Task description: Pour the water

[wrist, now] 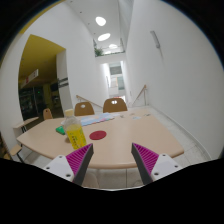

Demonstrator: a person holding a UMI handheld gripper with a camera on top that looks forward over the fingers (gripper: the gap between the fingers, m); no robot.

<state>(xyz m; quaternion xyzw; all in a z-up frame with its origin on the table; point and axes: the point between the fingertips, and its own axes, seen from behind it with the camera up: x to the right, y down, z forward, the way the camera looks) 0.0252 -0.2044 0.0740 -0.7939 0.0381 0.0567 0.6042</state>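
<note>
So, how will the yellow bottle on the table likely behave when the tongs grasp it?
The yellow bottle stands upright and looks taller than wide, so a push near its top could tip it. It looks like plastic, so probably light and not fragile; its contents cannot be seen. The open tongs are not yet around it.

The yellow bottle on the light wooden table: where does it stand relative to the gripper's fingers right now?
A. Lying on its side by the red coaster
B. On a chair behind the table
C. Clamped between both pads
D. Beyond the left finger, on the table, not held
D: the yellow bottle stands upright on the light wooden table, just beyond the left finger of the open gripper, with nothing between the pads.
</note>
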